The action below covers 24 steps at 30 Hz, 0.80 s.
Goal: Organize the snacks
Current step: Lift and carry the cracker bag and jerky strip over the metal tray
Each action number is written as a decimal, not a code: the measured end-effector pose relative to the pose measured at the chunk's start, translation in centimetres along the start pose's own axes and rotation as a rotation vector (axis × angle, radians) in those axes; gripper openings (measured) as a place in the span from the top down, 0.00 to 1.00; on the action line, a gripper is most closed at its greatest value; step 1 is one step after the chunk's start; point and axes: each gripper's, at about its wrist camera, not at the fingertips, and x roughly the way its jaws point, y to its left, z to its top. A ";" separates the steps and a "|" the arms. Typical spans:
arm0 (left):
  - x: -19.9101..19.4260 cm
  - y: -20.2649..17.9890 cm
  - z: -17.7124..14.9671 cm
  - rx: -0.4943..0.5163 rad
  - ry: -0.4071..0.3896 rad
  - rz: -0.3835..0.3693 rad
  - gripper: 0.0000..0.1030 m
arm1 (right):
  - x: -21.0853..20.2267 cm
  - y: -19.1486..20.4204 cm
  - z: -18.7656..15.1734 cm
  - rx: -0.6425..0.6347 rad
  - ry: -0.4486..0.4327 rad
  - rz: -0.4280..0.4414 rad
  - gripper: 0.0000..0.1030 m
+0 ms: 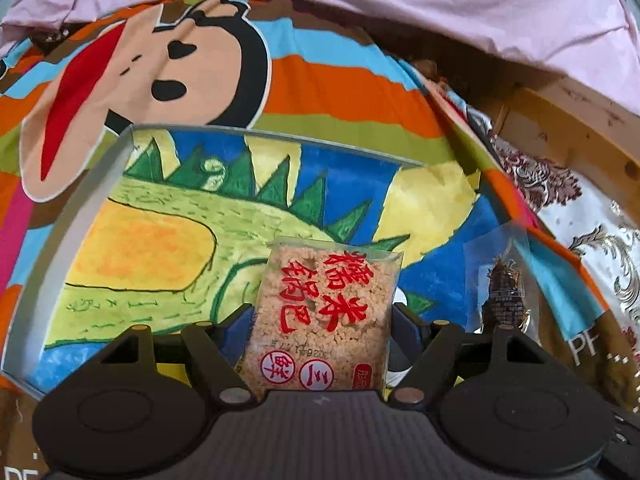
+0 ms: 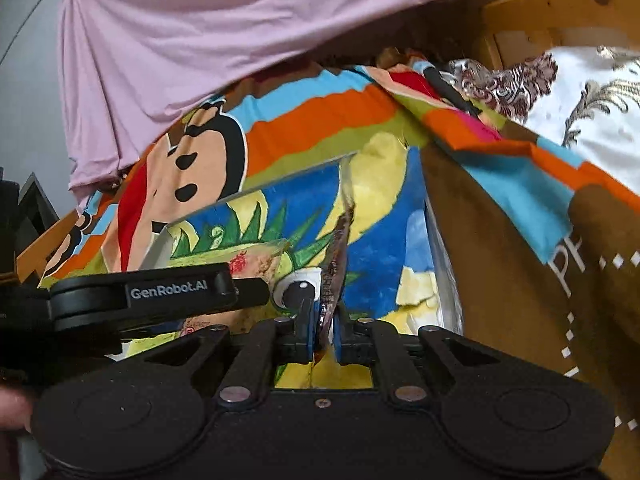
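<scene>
Left wrist view, nearest first: the left gripper (image 1: 322, 320) has its fingers set wide on a flat rice-cracker packet (image 1: 326, 316), low centre of frame. The packet stands between them, its long axis running away from the camera and its face toward it.

Right wrist view: the right gripper (image 2: 325, 330) has its blue pads (image 2: 309, 320) nearly together on a thin dark snack packet (image 2: 338, 252), held edge-on, rising up the frame from the pads. Whether the pads press fully I cannot tell.

Beyond both lies a shallow tray (image 1: 80, 216) with a painted dinosaur floor, resting on a striped cartoon bedsheet (image 1: 320, 76). Both packets hang over the tray. In my judgement the release turns on lowering each packet flat inside its rim.
</scene>
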 end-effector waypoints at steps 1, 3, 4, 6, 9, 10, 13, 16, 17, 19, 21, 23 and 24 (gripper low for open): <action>0.2 -0.1 -0.1 0.003 0.005 0.004 0.26 | 0.1 -0.2 0.0 0.006 0.005 0.000 0.87; 0.6 -0.2 -0.3 0.004 0.017 0.009 0.26 | 0.3 -0.3 -0.2 0.010 0.015 -0.003 0.87; 0.8 -0.2 -0.3 0.000 0.022 0.010 0.26 | 0.3 -0.3 -0.2 0.005 0.019 -0.002 0.87; 1.1 -0.1 -0.4 -0.013 0.030 0.012 0.25 | 0.4 -0.1 -0.2 -0.007 0.025 -0.007 0.86; 1.3 0.1 -0.3 -0.032 0.037 0.009 0.25 | 0.5 0.1 -0.1 -0.014 0.035 -0.009 0.82; 1.3 0.2 -0.3 -0.035 0.039 0.007 0.25 | 0.5 0.1 0.0 -0.018 0.039 -0.009 0.81; 1.3 0.3 -0.2 -0.038 0.051 0.002 0.21 | 0.4 0.8 0.1 -0.058 0.049 -0.002 0.64; 0.7 0.5 -0.3 -0.047 0.025 0.001 0.13 | 0.0 1.7 0.2 -0.121 0.040 -0.036 0.15; 0.4 0.6 -0.2 -0.050 0.015 -0.001 0.10 | -0.2 1.7 0.2 -0.129 0.033 -0.028 0.10; 0.0 0.9 0.0 -0.059 0.006 -0.004 0.10 | -0.4 1.6 0.6 -0.116 0.046 -0.011 0.10; -0.7 1.2 0.3 -0.070 0.000 -0.004 0.09 | -0.8 1.4 0.9 -0.097 0.055 -0.009 0.06; -1.5 1.6 0.4 -0.077 -0.017 -0.006 0.05 | -1.6 1.3 1.2 -0.087 0.044 -0.006 0.01; -2.0 1.8 0.5 -0.080 -0.025 -0.005 0.05 | -2.1 1.4 1.4 -0.084 0.037 -0.004 0.01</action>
